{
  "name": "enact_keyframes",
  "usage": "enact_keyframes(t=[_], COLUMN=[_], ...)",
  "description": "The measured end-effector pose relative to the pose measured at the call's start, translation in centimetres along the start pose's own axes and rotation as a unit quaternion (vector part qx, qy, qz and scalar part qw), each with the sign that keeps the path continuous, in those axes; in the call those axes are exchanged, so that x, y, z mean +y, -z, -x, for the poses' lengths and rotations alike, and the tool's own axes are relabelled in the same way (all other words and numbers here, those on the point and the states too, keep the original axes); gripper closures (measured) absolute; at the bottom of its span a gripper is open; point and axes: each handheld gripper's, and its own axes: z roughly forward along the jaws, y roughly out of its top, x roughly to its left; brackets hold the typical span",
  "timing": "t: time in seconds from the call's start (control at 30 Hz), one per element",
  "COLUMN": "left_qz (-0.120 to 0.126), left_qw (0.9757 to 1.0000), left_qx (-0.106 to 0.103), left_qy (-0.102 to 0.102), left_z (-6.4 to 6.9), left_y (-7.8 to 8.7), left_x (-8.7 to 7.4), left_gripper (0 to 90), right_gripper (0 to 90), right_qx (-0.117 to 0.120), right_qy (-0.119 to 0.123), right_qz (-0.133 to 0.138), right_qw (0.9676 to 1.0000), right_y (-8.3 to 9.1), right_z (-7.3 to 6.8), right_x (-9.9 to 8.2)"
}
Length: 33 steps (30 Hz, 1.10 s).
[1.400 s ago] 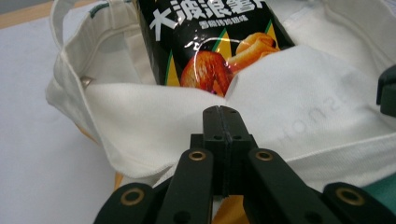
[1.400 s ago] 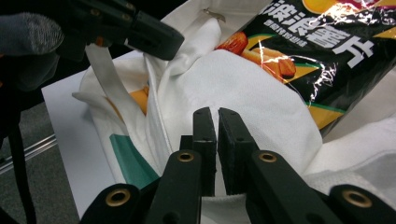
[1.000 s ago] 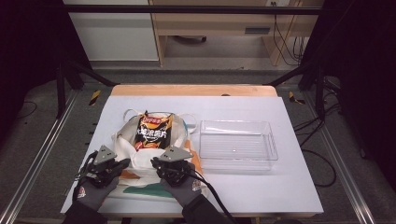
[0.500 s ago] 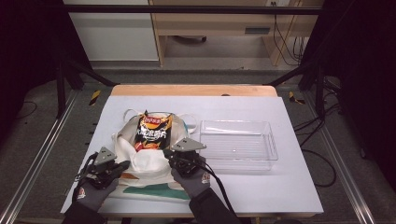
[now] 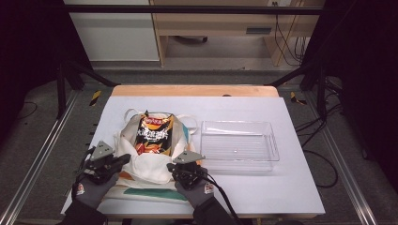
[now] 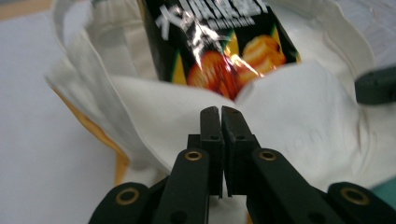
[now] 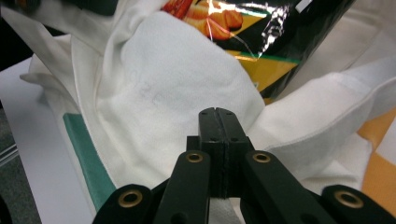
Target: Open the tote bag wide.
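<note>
On the white table, near edge — I've got both grippers clamped on the canvas tote bag: L gripper and R gripper each pinch its cloth rim. Chip bag lies in the tote's mouth, clear plastic tray just beside.

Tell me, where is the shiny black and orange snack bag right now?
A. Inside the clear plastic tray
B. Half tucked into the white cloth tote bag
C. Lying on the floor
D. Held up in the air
B: the shiny black and orange snack bag sticks out of the white cloth tote bag, beside the clear plastic tray.
</note>
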Motion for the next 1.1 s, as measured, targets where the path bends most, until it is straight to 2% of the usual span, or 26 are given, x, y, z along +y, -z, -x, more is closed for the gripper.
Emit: enact_keyframes(t=[0.1, 0.2, 0.27, 0.3, 0.4, 0.43, 0.53, 0.63, 0.77, 0.83, 0.9, 0.93, 1.03, 1.1], left_qz=[-0.014, -0.051, -0.056, -0.062, -0.072, -0.077, -0.090, -0.092, -0.092, -0.071, -0.048, -0.038, -0.055, -0.073], left_qw=[0.9997, 0.9979, 0.9977, 0.9973, 0.9962, 0.9958, 0.9950, 0.9950, 0.9951, 0.9967, 0.9977, 0.9976, 0.9958, 0.9947], left_qx=[0.016, 0.037, 0.032, 0.034, 0.048, 0.047, 0.039, 0.032, 0.030, 0.025, 0.034, 0.045, 0.062, 0.055], left_qy=[0.012, 0.013, 0.021, 0.019, 0.011, 0.012, 0.017, 0.020, 0.016, 0.029, 0.034, 0.035, 0.039, 0.048], left_z=[-1.1, -1.8, -2.0, -2.0, -1.6, -1.7, -1.8, -1.9, -1.9, -2.2, -2.6, -2.9, -3.5, -3.9], left_y=[-0.8, -1.6, -1.5, -1.4, -1.1, -1.0, -1.2, -1.3, -1.3, -1.0, -0.5, -0.3, -0.7, -1.0], left_x=[-0.1, -1.6, -2.4, -2.5, -3.1, -3.4, -4.2, -4.4, -4.3, -3.7, -2.9, -2.5, -3.0, -3.9], left_gripper=[87.6, 89.1, 89.8, 89.8, 89.8, 89.8, 89.9, 89.8, 89.7, 87.6, 87.3, 86.9, 87.6, 88.8], right_gripper=[90.0, 90.0, 90.0, 90.0, 90.0, 90.0, 90.0, 90.0, 90.0, 90.0, 90.0, 90.0, 90.0, 90.0], right_qx=[-0.001, -0.002, 0.000, 0.005, 0.005, 0.001, -0.036, -0.056, -0.054, -0.053, -0.052, -0.050, -0.050, -0.047], right_qy=[-0.001, -0.006, -0.014, -0.022, -0.026, -0.024, -0.012, -0.015, -0.018, -0.018, -0.020, -0.021, -0.021, -0.023], right_qz=[-0.006, -0.008, -0.010, -0.009, -0.006, -0.002, 0.006, 0.005, -0.009, -0.011, -0.015, -0.016, -0.019, -0.018], right_qw=[1.0000, 1.0000, 0.9998, 0.9997, 0.9996, 0.9997, 0.9992, 0.9983, 0.9983, 0.9984, 0.9984, 0.9984, 0.9984, 0.9984], right_y=[0.0, 0.3, 0.5, 0.6, 0.7, 0.8, 0.9, 0.9, 0.5, 0.4, 0.4, 0.4, 0.5, 0.5], right_z=[-0.1, 0.2, 0.5, 0.7, 1.0, 1.0, 1.4, 2.0, 2.1, 2.1, 2.2, 2.2, 2.2, 2.2], right_x=[-0.6, -1.1, -1.6, -1.9, -2.1, -2.1, -1.5, -1.4, -2.3, -2.7, -2.8, -2.8, -2.9, -3.0])
